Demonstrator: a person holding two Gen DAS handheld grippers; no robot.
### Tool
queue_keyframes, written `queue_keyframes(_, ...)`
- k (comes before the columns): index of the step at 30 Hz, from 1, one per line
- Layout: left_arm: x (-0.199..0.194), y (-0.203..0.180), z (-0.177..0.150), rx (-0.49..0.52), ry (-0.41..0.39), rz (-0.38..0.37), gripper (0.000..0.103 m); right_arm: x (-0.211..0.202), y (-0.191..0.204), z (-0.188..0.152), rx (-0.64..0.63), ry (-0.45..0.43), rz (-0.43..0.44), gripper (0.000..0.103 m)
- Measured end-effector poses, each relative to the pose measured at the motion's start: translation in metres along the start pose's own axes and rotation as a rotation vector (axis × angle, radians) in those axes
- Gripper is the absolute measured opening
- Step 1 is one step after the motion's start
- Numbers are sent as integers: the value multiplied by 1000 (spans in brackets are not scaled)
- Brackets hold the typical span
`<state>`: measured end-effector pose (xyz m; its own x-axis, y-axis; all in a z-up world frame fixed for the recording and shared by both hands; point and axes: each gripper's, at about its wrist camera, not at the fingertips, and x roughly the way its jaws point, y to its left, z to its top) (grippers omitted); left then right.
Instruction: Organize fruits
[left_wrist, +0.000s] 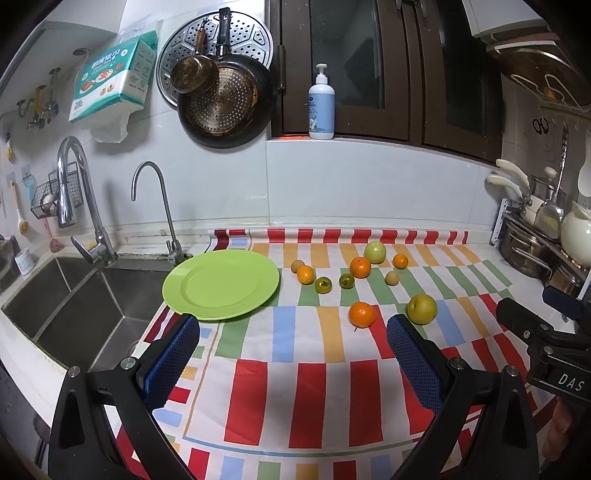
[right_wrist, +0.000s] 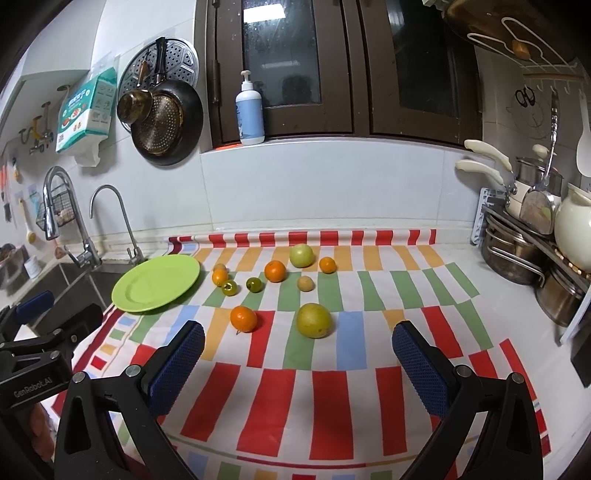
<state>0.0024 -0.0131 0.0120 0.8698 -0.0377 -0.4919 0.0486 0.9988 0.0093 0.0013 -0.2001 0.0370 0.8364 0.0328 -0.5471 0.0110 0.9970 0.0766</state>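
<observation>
Both spread wide, empty — left hand-held gripper (left_wrist: 293, 332) and right hand-held gripper (right_wrist: 298, 341) hovered over the table (right_wrist: 461, 236). Nearest orange (right_wrist: 243, 318) and yellow-green fruit (right_wrist: 314, 320) just ahead; green plate (right_wrist: 155, 282) bare, left of them. Best straddled low, closed gently — round, likely to roll.

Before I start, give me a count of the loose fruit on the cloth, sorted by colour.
Round orange fruits: 4
Large yellow-green round fruits: 2
Small dark green fruits: 2
Small tan round fruits: 2
Total: 10, all on the striped cloth; none on the green plate.
</observation>
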Motion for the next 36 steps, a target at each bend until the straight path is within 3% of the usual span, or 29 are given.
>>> queue_keyframes(36, 11, -8, 6, 21, 4, -33, 103, 2, -6, 5, 12, -3, -11, 102)
